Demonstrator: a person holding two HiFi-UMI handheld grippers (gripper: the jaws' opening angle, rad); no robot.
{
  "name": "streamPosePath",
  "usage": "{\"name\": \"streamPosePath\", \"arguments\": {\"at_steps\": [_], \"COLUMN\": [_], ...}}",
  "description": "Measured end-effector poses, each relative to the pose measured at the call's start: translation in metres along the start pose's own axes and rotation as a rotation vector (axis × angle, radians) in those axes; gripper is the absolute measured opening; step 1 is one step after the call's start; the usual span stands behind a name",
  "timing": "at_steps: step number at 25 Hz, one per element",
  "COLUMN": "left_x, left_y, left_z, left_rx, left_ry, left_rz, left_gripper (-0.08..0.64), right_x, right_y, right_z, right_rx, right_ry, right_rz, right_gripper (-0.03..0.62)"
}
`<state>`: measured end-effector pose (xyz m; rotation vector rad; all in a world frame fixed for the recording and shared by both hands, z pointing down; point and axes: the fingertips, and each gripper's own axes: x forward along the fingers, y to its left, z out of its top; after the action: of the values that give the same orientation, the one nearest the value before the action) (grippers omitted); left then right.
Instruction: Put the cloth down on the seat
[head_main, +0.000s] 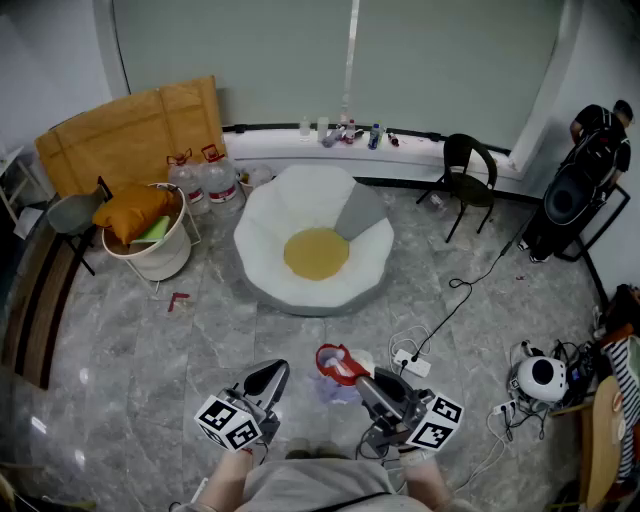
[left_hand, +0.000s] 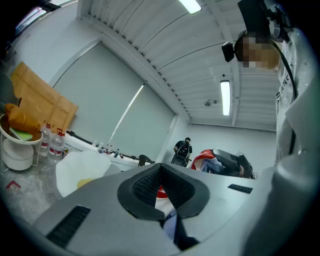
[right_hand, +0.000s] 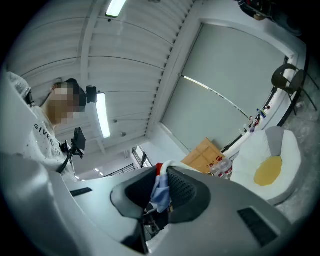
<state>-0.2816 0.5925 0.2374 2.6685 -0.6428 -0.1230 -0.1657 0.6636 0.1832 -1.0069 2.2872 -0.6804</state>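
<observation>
– While the cloth (head_main: 338, 366) hangs well apart from the seat (head_main: 290, 292), what can go wrong?

– Several things, I think. The right gripper (head_main: 360, 380) has its pads clamped on the cloth. The left gripper (head_main: 278, 372) is closed too and seems to pinch a strip of the same fabric. If one lets go too early, the cloth falls on the floor (head_main: 200, 330). The power strip (head_main: 411, 363) and cables (head_main: 455, 305) lie near, so a step may catch them.

– And the containers?

– The white tub (head_main: 165, 262) holds an orange bundle (head_main: 130, 210) and a green piece (head_main: 153, 232). The seat holds only a yellow cushion (head_main: 316, 254) and a grey pad (head_main: 358, 212).
</observation>
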Motion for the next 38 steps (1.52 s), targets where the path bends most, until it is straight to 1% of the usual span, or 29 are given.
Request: {"name": "streamPosePath", "arguments": {"at_steps": [4,9,12,14,17,22,24,28,32,38], "left_x": [0.007,0.004,0.004,0.006,0.021,0.047,0.057,0.077,0.094,0.128], "left_y": [0.0,-0.007,-0.005,-0.002,0.002,-0.002,-0.006,-0.015,-0.014,0.02], "left_z": [0.002,0.011,0.008,0.002,0.002,0.005,0.008,0.005,-0.003,0.001], "left_rx": [0.0,0.017,0.049,0.06,0.07,0.094,0.102,0.1,0.079,0.078], "left_ry": [-0.015,-0.091,-0.082,-0.074,-0.076,-0.093,-0.107,-0.108,-0.092,-0.088], "left_rz": [0.009,0.036,0.068,0.085,0.1,0.109,0.106,0.086,0.088,0.096], "left_gripper": [0.014,0.014,0.014,0.014,0.014,0.014,0.014,0.014,0.014,0.014], "right_x": [0.002,-0.003,-0.007,-0.009,-0.01,-0.014,-0.014,-0.026,-0.04,-0.026], "right_y": [-0.004,-0.005,-0.012,-0.02,-0.036,-0.055,-0.065,-0.083,-0.099,-0.14], "right_z": [0.012,0.018,0.016,0.01,0.009,0.004,0.009,0.029,0.047,0.07], "right_rx": [0.014,0.017,0.031,0.026,-0.02,-0.189,-0.22,-0.222,-0.213,-0.203], "right_ry": [-0.028,-0.026,-0.018,0.004,0.056,0.166,0.178,0.141,0.115,0.084], "right_rz": [0.018,0.034,0.029,0.009,-0.04,-0.119,-0.143,-0.189,-0.207,-0.234], "right_gripper": [0.067,0.067,0.067,0.067,0.067,0.067,0.067,0.067,0.067,0.067]}}
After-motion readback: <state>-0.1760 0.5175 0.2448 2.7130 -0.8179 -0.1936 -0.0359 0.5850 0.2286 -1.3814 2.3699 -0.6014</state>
